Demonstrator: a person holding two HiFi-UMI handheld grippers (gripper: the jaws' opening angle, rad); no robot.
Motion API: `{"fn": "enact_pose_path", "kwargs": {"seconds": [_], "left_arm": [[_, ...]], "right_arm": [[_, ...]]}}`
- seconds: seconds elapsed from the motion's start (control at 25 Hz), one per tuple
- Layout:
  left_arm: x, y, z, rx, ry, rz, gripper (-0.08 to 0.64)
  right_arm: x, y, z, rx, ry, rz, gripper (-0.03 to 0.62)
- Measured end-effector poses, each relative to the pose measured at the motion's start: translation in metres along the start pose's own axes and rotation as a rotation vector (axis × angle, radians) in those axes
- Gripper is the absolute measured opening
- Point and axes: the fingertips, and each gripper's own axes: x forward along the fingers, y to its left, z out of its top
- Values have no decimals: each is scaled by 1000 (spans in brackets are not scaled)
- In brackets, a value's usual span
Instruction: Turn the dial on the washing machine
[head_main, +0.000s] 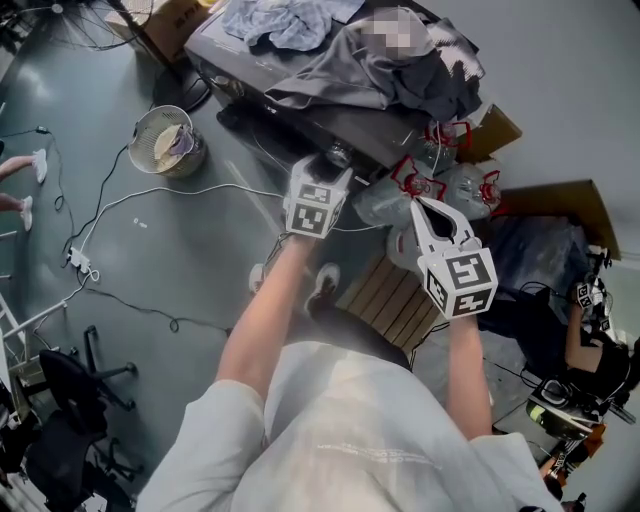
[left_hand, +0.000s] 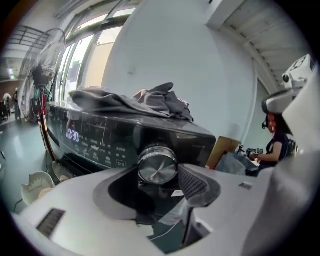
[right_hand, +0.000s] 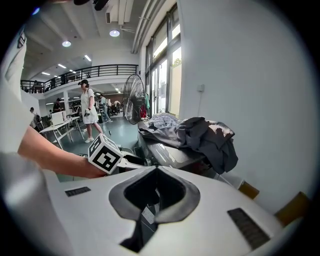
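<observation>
A dark washing machine (head_main: 330, 120) stands ahead with a heap of grey clothes (head_main: 400, 65) on its lid. Its silver dial (left_hand: 157, 165) sits at the right end of the lit control panel (left_hand: 95, 142). My left gripper (left_hand: 159, 175) is at the dial with one pad on each side, both touching its rim. From the head view, the left gripper (head_main: 337, 168) reaches to the dial (head_main: 338, 153) on the machine's front. My right gripper (head_main: 418, 203) hangs to the right of it, shut and empty, pointing past the machine (right_hand: 165, 155); its jaws meet in the right gripper (right_hand: 152, 200) view.
A round bin (head_main: 166, 140) stands on the floor to the left, with cables and a power strip (head_main: 78, 262) nearby. Plastic bags (head_main: 455, 185), cardboard (head_main: 565, 200) and a slatted wooden board (head_main: 390, 300) lie to the right. A seated person (head_main: 595, 340) is at the far right.
</observation>
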Motion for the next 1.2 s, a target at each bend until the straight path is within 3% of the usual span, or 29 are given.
{"fn": "enact_pose_path", "kwargs": {"seconds": [0.28,0.4,0.6,0.76,0.92,1.04,1.2], "left_arm": [[2,0,-3,34,-12,2,252],[-1,-1,-4,10,-5,-33,274],[-4,0,-13,-138,6,-113,298],[-5,-1,-10,-383,-53,-222,302],[-3,7,-5,-582,-104,-264,302],[-1,8,0,-629,-124,-277,302],[-2,12,5,-636,-127,-242,297]], "right_arm": [[0,-3,0,0,-3,-3,15],[0,-3,0,0,-1,0,15],[2,1,-1,-6,3,12,15],[3,4,-1,-8,6,16,15],[3,5,-4,-11,13,18,15],[2,5,-6,-13,17,18,15],[2,4,-4,-13,14,17,15]]}}
